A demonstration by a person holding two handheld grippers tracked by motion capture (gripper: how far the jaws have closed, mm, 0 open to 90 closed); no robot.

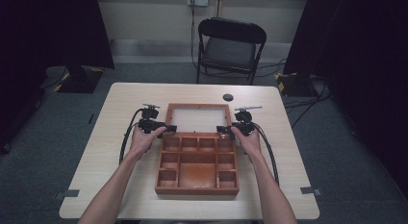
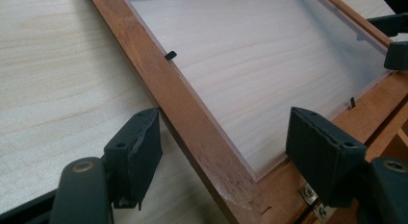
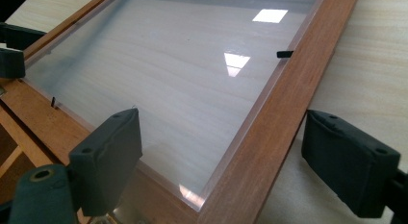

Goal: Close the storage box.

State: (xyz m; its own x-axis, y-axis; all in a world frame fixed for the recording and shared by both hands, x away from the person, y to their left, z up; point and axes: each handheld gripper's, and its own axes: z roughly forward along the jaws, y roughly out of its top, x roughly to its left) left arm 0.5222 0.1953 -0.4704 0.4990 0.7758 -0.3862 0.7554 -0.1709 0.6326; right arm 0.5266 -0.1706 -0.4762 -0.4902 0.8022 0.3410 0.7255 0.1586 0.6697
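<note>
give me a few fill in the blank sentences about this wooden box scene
1. The wooden box lies with its lid swung ____.
2. The lid's frame holds a clear ____.
3. The left gripper and the right gripper each straddle a side rail of the ____.
4. Beyond the table stands a black folding ____.

Missing words: open; pane; lid; chair

No readable text, label or number anywhere.
</note>
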